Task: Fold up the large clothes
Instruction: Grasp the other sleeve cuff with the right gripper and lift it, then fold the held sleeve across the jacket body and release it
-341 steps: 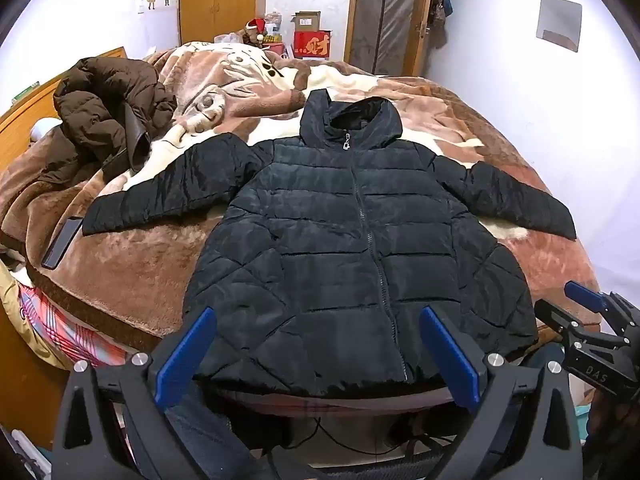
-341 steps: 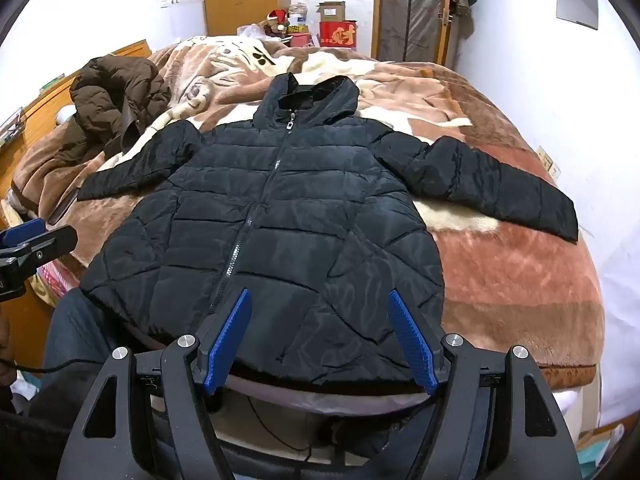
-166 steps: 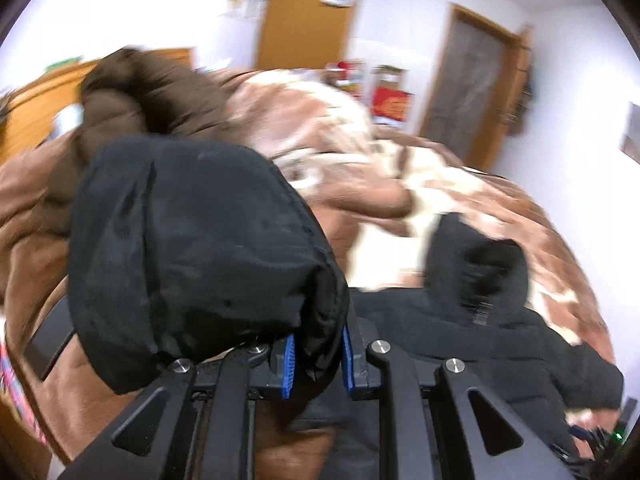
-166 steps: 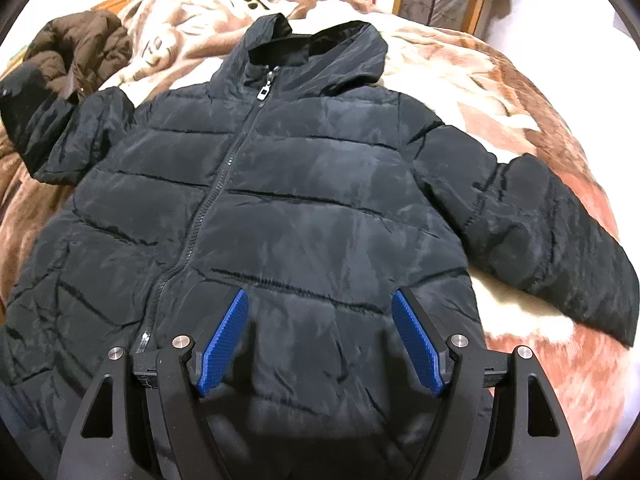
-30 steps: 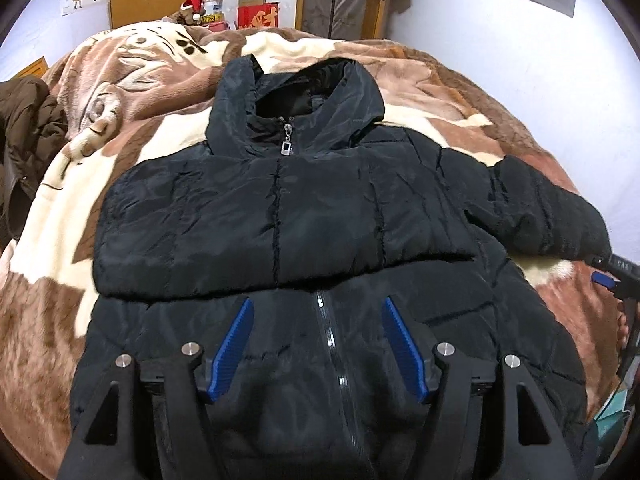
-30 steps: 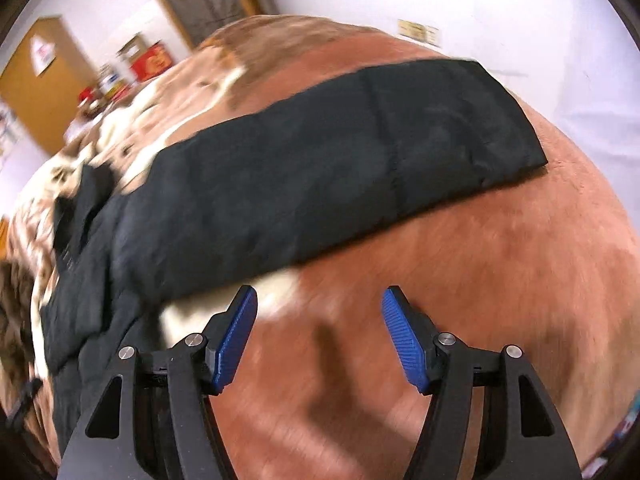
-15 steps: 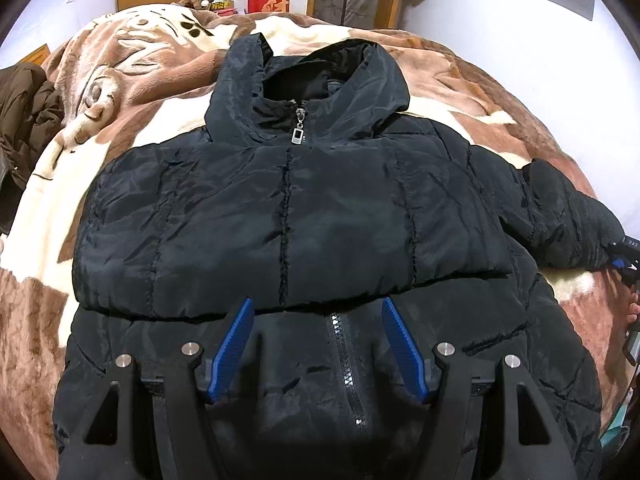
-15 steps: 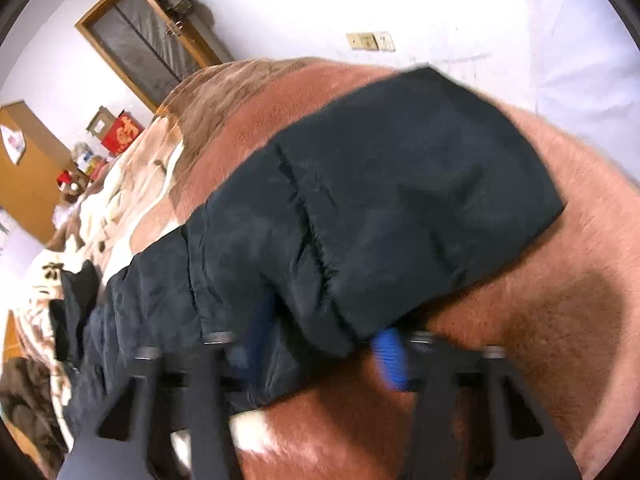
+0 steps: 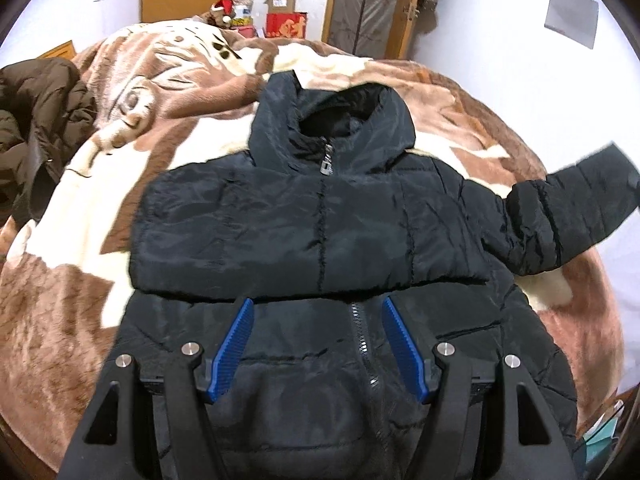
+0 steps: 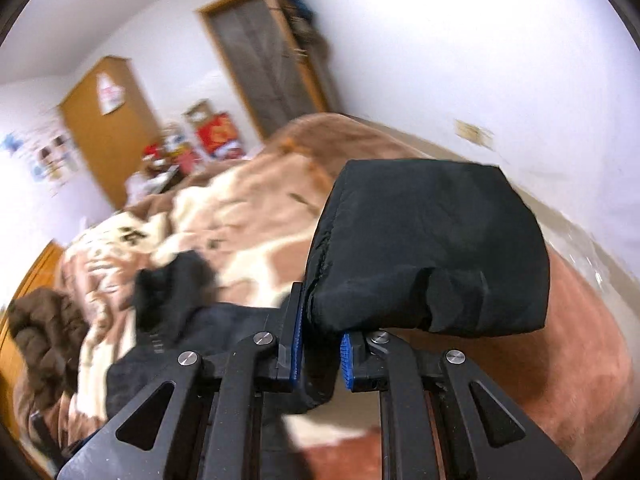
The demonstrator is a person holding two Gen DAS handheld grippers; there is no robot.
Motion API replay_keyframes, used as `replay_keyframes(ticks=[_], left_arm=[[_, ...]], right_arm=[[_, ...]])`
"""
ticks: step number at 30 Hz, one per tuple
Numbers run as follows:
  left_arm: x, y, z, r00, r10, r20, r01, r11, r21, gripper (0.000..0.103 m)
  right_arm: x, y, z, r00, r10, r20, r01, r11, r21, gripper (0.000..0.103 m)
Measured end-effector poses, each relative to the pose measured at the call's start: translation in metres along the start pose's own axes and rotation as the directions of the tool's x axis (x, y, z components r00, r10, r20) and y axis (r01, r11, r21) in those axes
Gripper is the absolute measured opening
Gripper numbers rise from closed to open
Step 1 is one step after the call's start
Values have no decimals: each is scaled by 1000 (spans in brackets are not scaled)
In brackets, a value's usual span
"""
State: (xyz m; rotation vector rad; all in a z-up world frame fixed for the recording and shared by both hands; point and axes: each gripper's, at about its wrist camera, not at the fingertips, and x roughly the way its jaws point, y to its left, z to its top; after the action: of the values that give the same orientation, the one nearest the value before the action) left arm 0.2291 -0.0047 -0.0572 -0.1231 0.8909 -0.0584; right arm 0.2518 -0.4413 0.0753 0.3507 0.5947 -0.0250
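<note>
Jacket (image 9: 320,240) lies face up on the brown-and-cream blanket (image 9: 72,280) covering the bed, one sleeve folded across its chest. Right gripper (image 10: 320,356) pinches the other sleeve's cuff (image 10: 428,256), lifted near the white wall. Left gripper (image 9: 318,344) hovers spread over the zipper. A brown coat (image 9: 36,120) sits at the blanket's far-left edge.

White walls (image 9: 500,12), wooden door (image 9: 368,4), brown patterned blanket (image 9: 80,208)
</note>
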Motion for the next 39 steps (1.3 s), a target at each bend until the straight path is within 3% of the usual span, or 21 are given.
replay_keyframes(ticks=[8, 13, 18, 23, 25, 27, 33, 36, 39], left_arm=[[-22, 44, -8, 999, 23, 28, -20, 996, -86, 69], [-20, 75, -21, 999, 44, 15, -42, 990, -137, 69], [-10, 104, -32, 998, 59, -10, -60, 981, -184, 69], [1, 122, -41, 997, 63, -32, -68, 975, -210, 69], [5, 123, -42, 998, 60, -34, -66, 975, -211, 69], [6, 124, -41, 998, 53, -31, -58, 976, -209, 69], [1, 111, -18, 1000, 24, 16, -21, 982, -186, 69], [-3, 95, 2, 999, 3, 51, 5, 988, -156, 69], [0, 72, 23, 996, -27, 81, 36, 994, -107, 69]], right_arm=[[20, 124, -18, 984, 144, -102, -163, 966, -202, 16], [66, 187, -67, 957, 180, -226, -241, 929, -282, 16], [125, 229, -123, 917, 169, -362, -291, 903, -316, 16], [172, 243, -168, 873, 130, -470, -309, 894, -326, 16], [181, 241, -181, 859, 125, -496, -316, 892, -324, 21], [185, 240, -189, 848, 143, -510, -338, 887, -314, 38], [153, 237, -181, 824, 252, -507, -431, 860, -273, 59], [124, 232, -165, 828, 320, -460, -474, 838, -270, 59], [107, 209, -148, 875, 299, -381, -422, 856, -298, 59]])
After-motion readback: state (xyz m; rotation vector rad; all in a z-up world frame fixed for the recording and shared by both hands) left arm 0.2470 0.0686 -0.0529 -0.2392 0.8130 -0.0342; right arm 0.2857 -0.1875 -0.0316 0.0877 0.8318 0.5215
